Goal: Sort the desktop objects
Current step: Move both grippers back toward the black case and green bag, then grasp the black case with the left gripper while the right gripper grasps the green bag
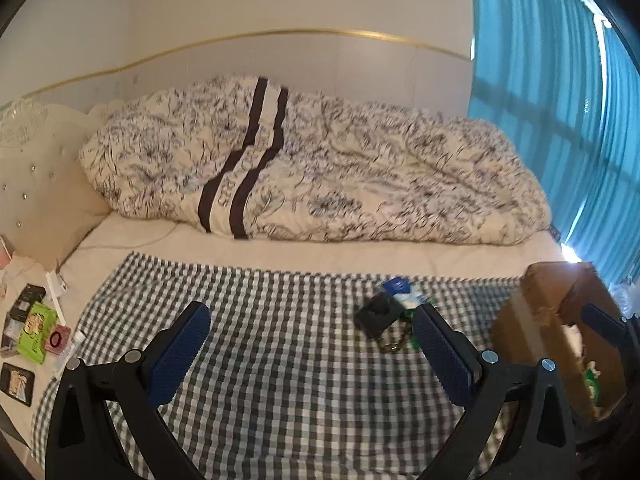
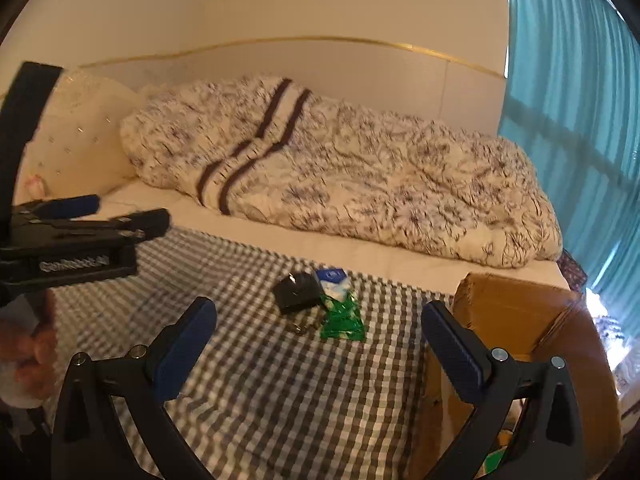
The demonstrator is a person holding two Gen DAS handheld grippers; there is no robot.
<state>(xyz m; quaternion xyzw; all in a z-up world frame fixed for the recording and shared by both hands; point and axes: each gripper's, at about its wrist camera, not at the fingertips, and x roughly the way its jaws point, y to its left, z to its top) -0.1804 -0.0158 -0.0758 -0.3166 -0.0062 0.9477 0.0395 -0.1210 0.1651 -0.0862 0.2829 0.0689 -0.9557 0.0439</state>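
On the checked cloth [image 1: 280, 360] lies a small pile: a black box [image 1: 378, 314], a blue-and-white packet [image 1: 400, 290] and a key ring [image 1: 394, 344]. In the right wrist view the same black box [image 2: 298, 292], blue-and-white packet [image 2: 332, 280], a green packet [image 2: 342, 320] and the key ring [image 2: 300, 326] show. My left gripper [image 1: 312, 336] is open, short of the pile, which sits by its right finger. My right gripper [image 2: 320, 336] is open too, nothing between its fingers, the pile ahead. The left gripper [image 2: 132, 210] appears side-on at the left.
An open cardboard box [image 2: 508, 312] stands at the cloth's right end, with one right-gripper finger [image 1: 600, 320] over it. Small packets and cards, one of them green [image 1: 38, 332], lie left of the cloth. A rolled duvet [image 1: 320, 160] fills the back. A hand [image 2: 24, 360] shows low left.
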